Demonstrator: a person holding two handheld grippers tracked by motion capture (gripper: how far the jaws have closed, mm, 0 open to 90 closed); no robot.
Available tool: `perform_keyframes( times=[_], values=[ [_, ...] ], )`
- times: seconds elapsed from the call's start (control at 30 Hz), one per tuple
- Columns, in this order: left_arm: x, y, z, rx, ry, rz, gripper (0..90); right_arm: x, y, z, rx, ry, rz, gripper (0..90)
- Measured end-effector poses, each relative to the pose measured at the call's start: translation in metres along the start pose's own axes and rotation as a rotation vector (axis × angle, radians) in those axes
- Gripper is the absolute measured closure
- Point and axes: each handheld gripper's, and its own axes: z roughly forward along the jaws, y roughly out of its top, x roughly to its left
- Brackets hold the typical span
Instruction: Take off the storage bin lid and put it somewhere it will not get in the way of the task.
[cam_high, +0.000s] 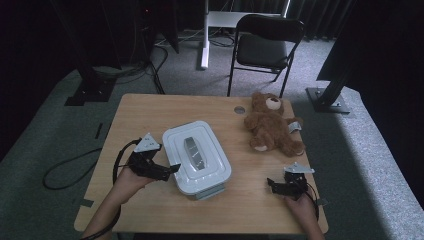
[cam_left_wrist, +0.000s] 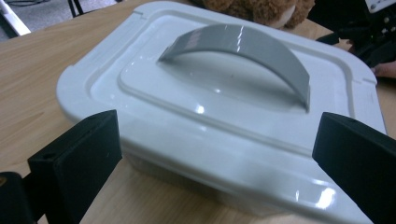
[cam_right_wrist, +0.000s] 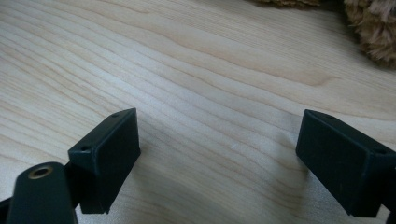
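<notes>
Container (cam_high: 197, 159), white with grey-handled lid (cam_left_wrist: 243, 44), sits directly ahead of left tool (cam_high: 167, 170), jaws wide apart, empty. Approach square to the rim before closing. Right tool (cam_high: 272, 184) also wide open, empty, over bare counter (cam_right_wrist: 196, 70); teddy bear (cam_high: 270, 122) beyond.

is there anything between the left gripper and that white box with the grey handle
Nothing visible. The left gripper is open, its fingers flanking the near edge of the white box. The teddy bear lies beyond the box.
</notes>
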Motion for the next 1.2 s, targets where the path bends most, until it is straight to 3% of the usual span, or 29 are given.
perform_keyframes(
  times=[0.1, 0.33, 0.83, 1.03, 1.2],
  values=[
    [-0.002, 0.004, 0.005, 0.007, -0.003, 0.008, 2.0, 0.000, 0.000, 0.000, 0.000, 0.000, 0.000, 12.7],
    [-0.010, 0.010, 0.022, 0.029, -0.053, 0.022, 2.0, 0.000, 0.000, 0.000, -0.001, 0.000, 0.001, 12.7],
    [-0.027, 0.020, 0.053, 0.064, -0.121, 0.024, 2.0, 0.000, 0.000, 0.000, -0.001, 0.000, 0.003, 12.8],
    [-0.029, 0.022, 0.058, 0.053, -0.124, 0.007, 2.0, 0.000, 0.000, 0.000, -0.001, -0.001, 0.003, 13.0],
    [-0.031, 0.023, 0.063, 0.056, -0.098, 0.001, 2.5, 0.000, 0.000, 0.000, -0.001, -0.001, 0.004, 13.1]
  ],
)
